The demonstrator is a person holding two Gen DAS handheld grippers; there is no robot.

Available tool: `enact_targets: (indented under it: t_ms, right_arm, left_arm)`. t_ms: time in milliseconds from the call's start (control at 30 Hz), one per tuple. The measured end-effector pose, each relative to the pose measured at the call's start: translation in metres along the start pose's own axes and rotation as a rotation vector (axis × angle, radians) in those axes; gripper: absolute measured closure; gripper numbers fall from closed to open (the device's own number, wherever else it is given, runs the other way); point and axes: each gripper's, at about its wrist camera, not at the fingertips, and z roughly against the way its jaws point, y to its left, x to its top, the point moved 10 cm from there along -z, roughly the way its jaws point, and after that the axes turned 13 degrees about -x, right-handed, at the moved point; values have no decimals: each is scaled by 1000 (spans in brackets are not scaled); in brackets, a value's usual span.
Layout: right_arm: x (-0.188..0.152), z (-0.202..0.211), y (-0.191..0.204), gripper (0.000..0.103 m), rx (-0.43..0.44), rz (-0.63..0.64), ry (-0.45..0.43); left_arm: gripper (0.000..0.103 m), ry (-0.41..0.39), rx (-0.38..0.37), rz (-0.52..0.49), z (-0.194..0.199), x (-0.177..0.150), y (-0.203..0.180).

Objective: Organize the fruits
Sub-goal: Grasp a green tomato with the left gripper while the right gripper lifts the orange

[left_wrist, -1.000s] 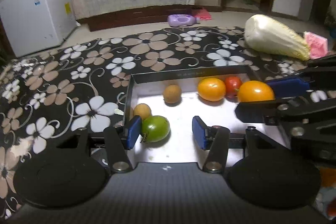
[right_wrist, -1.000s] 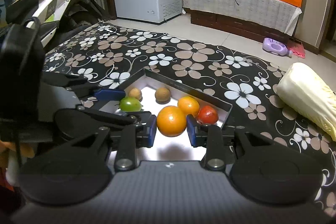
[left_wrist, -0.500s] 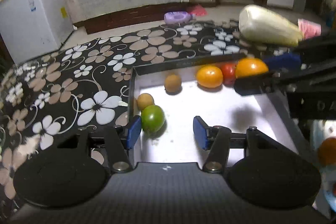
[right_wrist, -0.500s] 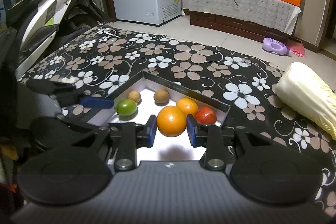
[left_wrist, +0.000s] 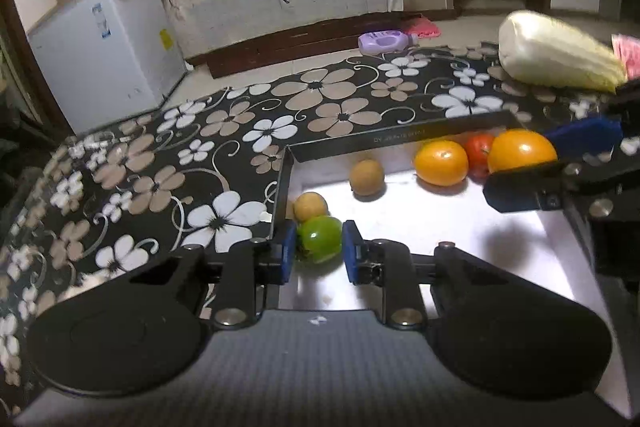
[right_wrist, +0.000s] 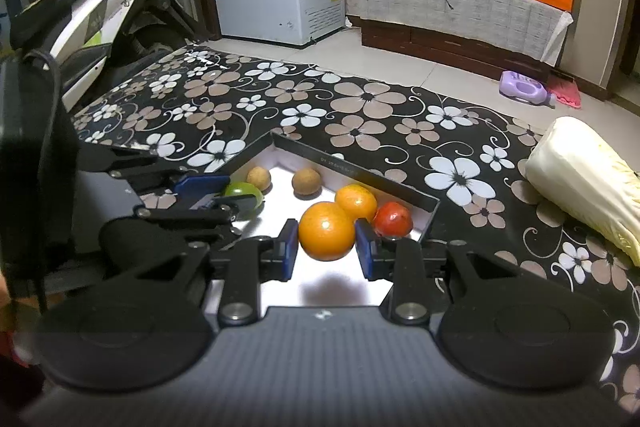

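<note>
Left gripper point(left_wrist: 319, 251) jaws closing on green fruit point(left_wrist: 320, 238), wide apart a second ago. Right gripper point(right_wrist: 326, 247) unchanged, clamped on orange point(right_wrist: 326, 230). Both in tray point(left_wrist: 520, 267); brown fruit point(left_wrist: 310, 206) at 11 o'clock of green.

The tray point(left_wrist: 400, 141) has matt black walls and a bright, smooth white floor. The green fruit point(left_wrist: 320, 239) and large orange point(right_wrist: 326, 231) look glossy. The flowered cloth point(left_wrist: 224, 147) is soft. The gripper pads point(left_wrist: 289, 251) are blue plastic.
</note>
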Motion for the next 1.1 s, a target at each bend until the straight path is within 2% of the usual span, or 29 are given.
enact_targets:
  t_ms: [100,167,367,567,833,1100]
  right_arm:
    - [-1,0,4,70,5,10,0]
    - [-2,0,7,70,8,18,2]
    - [-1,2,2,70,-1,11,-1]
    - [-1,7,-1,70,-2,4,-12]
    - [-5,23,-1,69,-3,-22,-26]
    - [-11,39,5,69,-1,-44,-37]
  left_arm:
    - [72,12,49,-72,-4,-1,-10]
    - [72,9,64,-76,-5,-1,-9]
    - [73,-5,7,13,-2,0,-1]
    - [73,-23,-65,55,13,-2,-5]
    - [73,-21,-103,65,36,-12,-19]
    - [73,-24,-104,92,56,-23,-27]
